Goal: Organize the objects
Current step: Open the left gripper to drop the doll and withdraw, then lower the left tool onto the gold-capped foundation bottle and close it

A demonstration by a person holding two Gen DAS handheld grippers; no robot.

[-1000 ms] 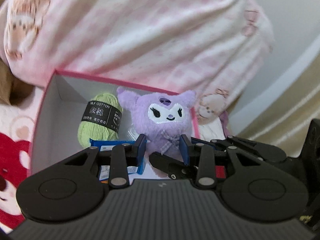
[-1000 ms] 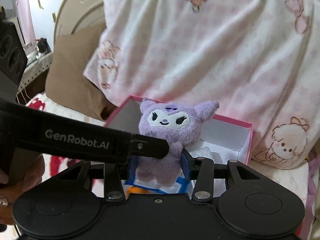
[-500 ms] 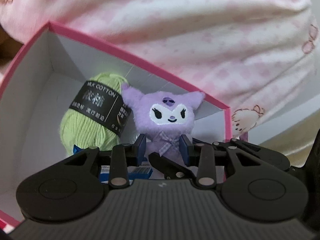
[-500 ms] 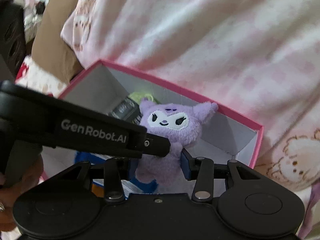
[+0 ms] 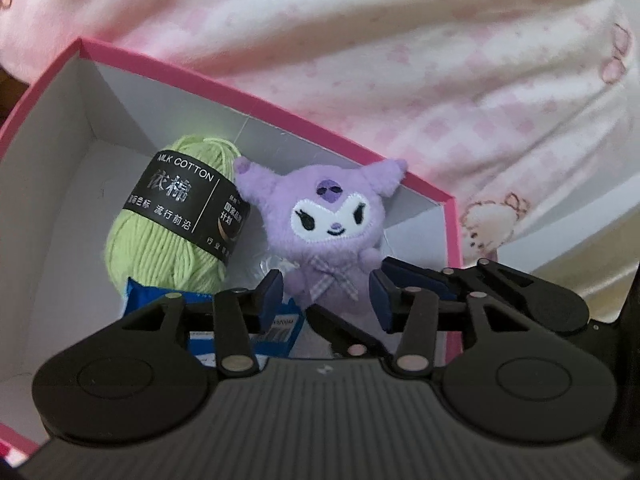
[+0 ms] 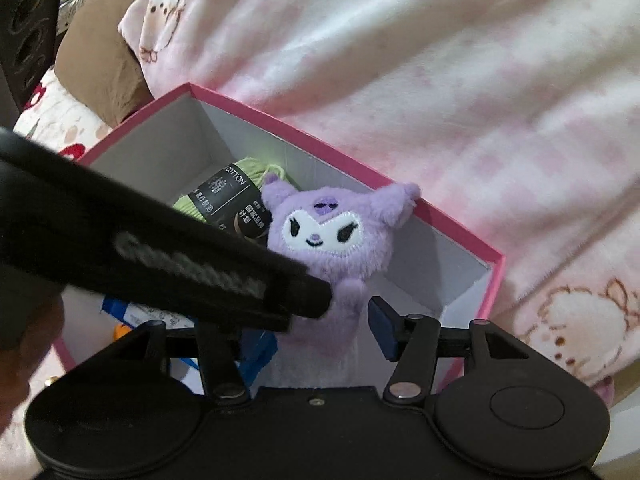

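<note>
Both our grippers, left [image 5: 326, 300] and right [image 6: 320, 320], gape open around the purple plush [image 5: 332, 220] mid-frame in the pink box [image 5: 248, 108], green yarn [image 5: 168, 232] left.

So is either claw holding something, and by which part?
Cannot tell. The lower body of the fluffy purple plush toy sits inside the right gripper, one finger hidden; the left gripper is open, gripping nothing.

Behind everything we see a big pink-and-white checked quilt [image 6: 420, 80] with little cartoon animal prints, and it fills most of our view. To the left of the quilt we see a brown pillow [image 6: 96, 64], and below that a white bedsheet [image 6: 60, 120] with red patterns. To the right of the quilt we catch a pale wall [image 5: 628, 8]. The light looks soft and even.
</note>
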